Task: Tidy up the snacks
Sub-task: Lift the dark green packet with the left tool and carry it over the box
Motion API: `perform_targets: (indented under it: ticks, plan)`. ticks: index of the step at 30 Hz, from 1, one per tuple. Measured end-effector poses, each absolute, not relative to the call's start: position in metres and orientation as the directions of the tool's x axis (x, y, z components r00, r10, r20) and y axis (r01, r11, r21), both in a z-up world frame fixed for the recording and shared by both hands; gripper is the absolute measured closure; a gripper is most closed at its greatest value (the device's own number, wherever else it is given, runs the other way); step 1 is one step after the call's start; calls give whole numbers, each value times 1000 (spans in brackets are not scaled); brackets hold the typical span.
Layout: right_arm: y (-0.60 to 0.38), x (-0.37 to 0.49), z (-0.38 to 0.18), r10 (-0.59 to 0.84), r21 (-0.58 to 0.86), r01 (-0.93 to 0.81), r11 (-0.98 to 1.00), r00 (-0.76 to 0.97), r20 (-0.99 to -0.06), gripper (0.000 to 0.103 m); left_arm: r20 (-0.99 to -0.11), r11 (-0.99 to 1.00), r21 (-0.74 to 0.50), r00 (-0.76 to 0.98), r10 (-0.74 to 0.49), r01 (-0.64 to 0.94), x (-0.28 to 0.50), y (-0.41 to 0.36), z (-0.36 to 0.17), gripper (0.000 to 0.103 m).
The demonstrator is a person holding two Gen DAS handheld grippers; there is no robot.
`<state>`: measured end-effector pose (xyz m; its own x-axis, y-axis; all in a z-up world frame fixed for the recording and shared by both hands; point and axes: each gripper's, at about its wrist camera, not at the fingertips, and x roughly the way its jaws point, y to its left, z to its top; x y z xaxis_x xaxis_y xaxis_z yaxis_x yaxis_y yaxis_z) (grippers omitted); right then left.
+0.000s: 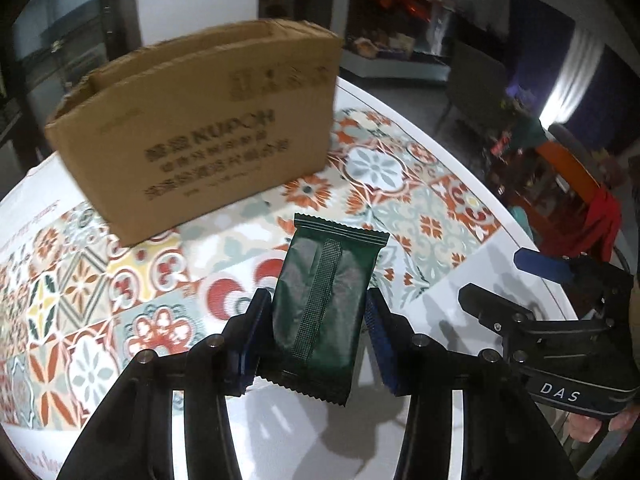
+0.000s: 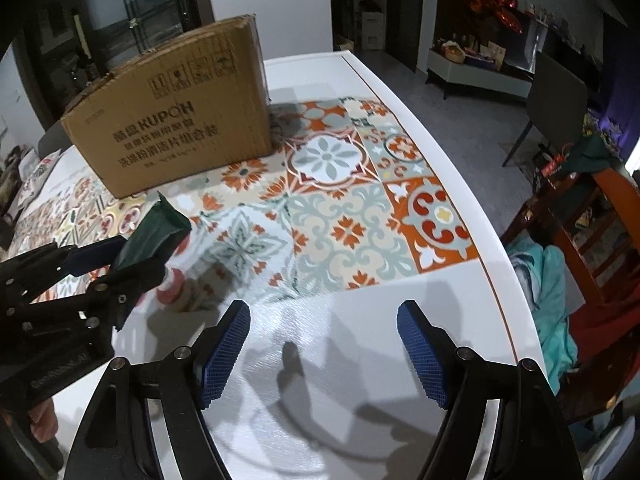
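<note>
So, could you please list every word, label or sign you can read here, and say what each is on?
"KUPOH": printed on the front of the cardboard box.
Chinese lines under it: too blurred to read.
Handling symbols at the box's upper right: pictograms only, no legible words.
"DAS": on the right gripper, seen from the left wrist.
Green snack packet in the left gripper: no readable text.

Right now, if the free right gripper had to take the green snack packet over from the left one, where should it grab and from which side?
Probably the far end of the green packet, near its crimped top seam. The left gripper pinches the lower long edges, leaving that end free, toward the box. The open right gripper could come from the right and close across the flat faces.
</note>
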<state>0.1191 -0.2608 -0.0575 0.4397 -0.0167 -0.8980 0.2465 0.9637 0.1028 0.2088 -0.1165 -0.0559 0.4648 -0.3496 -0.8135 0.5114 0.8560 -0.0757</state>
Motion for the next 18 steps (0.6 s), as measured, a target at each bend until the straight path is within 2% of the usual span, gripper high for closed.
perform_targets:
  ticks: [18]
  plan:
    - [-233, 152, 8, 35, 106, 86, 991, 587, -808, 26, -717, 922, -103, 615, -329, 372, 208, -68, 7, 56]
